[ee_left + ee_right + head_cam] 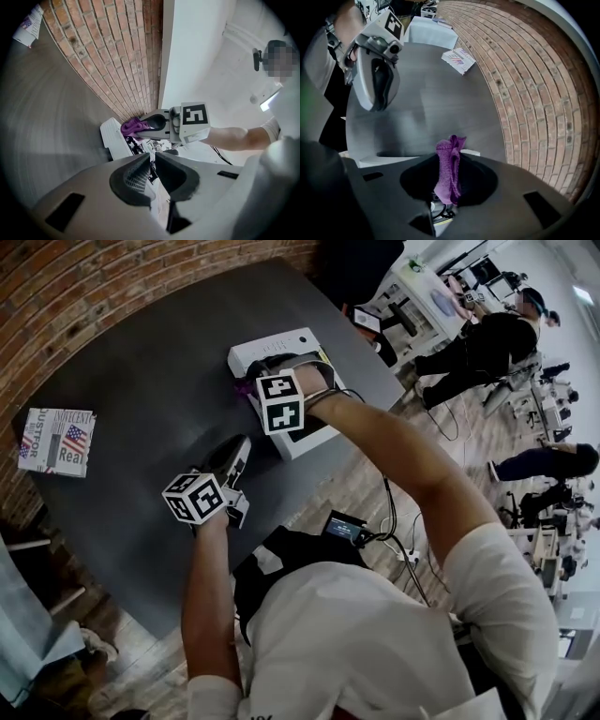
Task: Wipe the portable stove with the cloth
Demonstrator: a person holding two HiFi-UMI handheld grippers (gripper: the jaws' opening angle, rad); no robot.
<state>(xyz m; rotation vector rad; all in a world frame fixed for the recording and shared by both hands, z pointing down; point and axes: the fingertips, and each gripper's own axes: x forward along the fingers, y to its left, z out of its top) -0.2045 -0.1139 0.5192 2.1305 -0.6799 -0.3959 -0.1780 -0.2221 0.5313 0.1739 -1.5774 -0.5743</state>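
Observation:
The white portable stove (pixel 251 354) stands near the far right edge of the dark grey table (pixel 141 381). My right gripper (pixel 247 390) hovers over the stove's left part, shut on a purple cloth (pixel 240 389). In the right gripper view the cloth (pixel 449 171) stands bunched between the jaws, with the stove's white edge (pixel 389 160) just beyond. My left gripper (pixel 234 460) rests low over the table, short of the stove and apart from it, shut with nothing in it. From the left gripper view, the stove (pixel 114 140) and the cloth (pixel 133 126) lie ahead.
A printed booklet (pixel 56 442) lies at the table's far left by the brick wall (pixel 112 277). The table's right edge drops to a wooden floor (pixel 469 437). People (pixel 487 338) and desks stand at the back right.

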